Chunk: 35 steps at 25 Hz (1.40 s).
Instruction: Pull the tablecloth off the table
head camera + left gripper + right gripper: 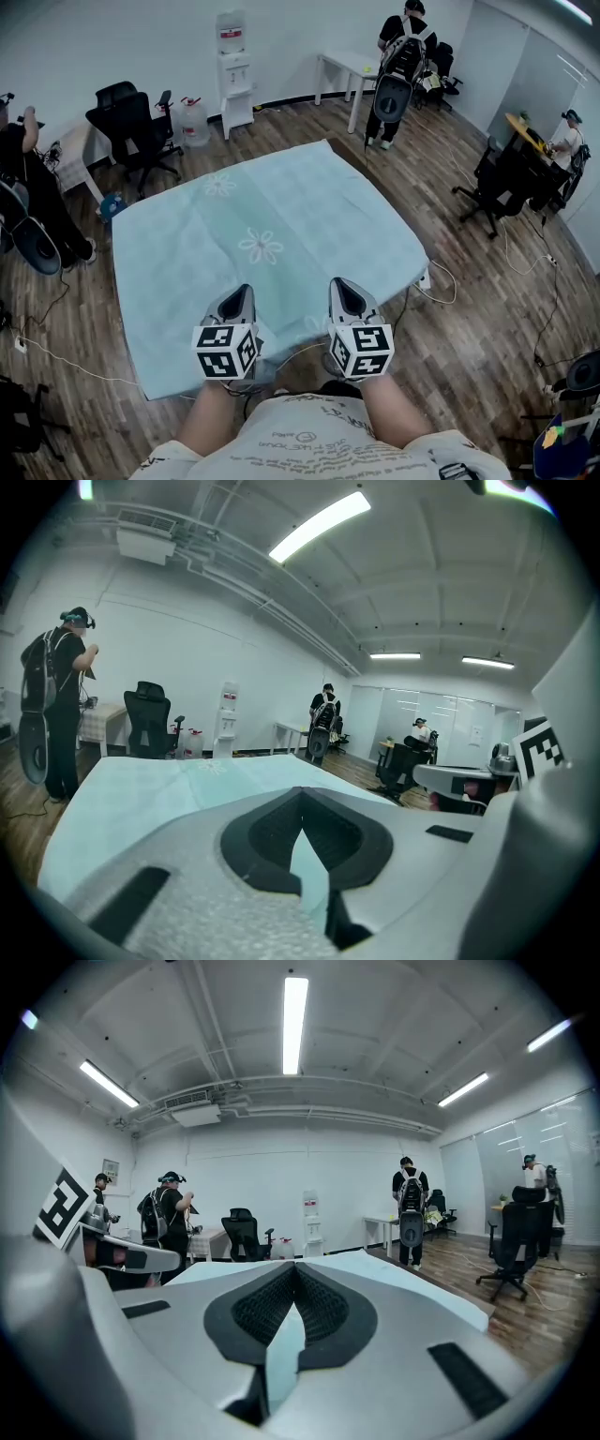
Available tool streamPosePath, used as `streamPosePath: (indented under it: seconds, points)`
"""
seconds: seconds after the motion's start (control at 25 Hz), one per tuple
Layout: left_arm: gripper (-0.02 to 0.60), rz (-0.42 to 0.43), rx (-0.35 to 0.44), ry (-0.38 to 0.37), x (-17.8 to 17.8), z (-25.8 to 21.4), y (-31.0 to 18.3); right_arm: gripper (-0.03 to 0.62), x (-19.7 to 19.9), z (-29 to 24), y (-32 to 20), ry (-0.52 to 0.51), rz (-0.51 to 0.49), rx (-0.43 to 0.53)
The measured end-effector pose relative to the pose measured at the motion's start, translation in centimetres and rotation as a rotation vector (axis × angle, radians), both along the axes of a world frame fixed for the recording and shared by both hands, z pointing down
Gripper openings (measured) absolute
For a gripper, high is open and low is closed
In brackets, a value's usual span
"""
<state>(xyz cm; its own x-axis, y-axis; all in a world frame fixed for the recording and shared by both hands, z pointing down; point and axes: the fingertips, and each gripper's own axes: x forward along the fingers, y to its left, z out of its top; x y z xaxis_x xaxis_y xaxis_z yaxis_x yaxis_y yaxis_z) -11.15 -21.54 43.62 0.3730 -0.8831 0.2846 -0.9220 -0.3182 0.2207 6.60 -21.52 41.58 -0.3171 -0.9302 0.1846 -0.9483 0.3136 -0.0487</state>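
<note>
A pale blue tablecloth [272,225] with white flower prints covers the whole table in the head view. Both grippers sit at its near edge, side by side. My left gripper [242,292] is shut, and a strip of the cloth runs in between its closed jaws in the left gripper view [302,832]. My right gripper [342,286] is shut the same way, with a wedge of blue cloth pinched between its jaws [292,1302]. Beyond each gripper the tablecloth [169,789] [375,1274] stretches away flat to the far edge.
A black office chair [131,127] and a water dispenser [234,70] stand beyond the table's far side. A person with a backpack [401,66] stands by a white desk at the back right. Another chair [502,183] is at the right. Cables [441,281] lie on the wooden floor.
</note>
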Motion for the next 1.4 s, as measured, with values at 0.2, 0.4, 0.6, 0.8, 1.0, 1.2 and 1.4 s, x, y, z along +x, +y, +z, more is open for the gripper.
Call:
streamPosePath:
  seconds: [0.2, 0.4, 0.6, 0.8, 1.0, 1.2, 1.4]
  points:
    - [0.012, -0.04, -0.011, 0.015, -1.9, 0.7, -1.4, 0.014, 0.1, 0.0, -2.8, 0.023, 0.004, 0.002]
    - [0.012, -0.11, -0.024, 0.017, -3.5, 1.4, -2.6, 0.014, 0.9, 0.1, -6.0, 0.028, -0.011, 0.003]
    - [0.012, -0.193, -0.044, 0.013, -5.0, 2.4, -4.5, 0.014, 1.2, 0.6, -10.0, 0.028, -0.042, -0.005]
    - [0.012, -0.276, -0.075, 0.005, -6.0, 3.3, -7.4, 0.014, 1.4, 1.4, -14.8, 0.057, -0.093, -0.013]
    - [0.012, -0.358, -0.13, -0.015, -6.1, 5.2, -10.5, 0.014, 2.1, 3.4, -20.1, 0.074, -0.155, -0.072]
    - [0.012, -0.444, -0.209, -0.055, -6.5, 8.2, -13.4, 0.015, 3.6, 6.1, -25.2, 0.11, -0.199, -0.135]
    - [0.014, -0.542, -0.283, -0.058, -7.4, 11.3, -15.5, 0.023, 5.7, 9.8, -30.5, 0.128, -0.238, -0.222]
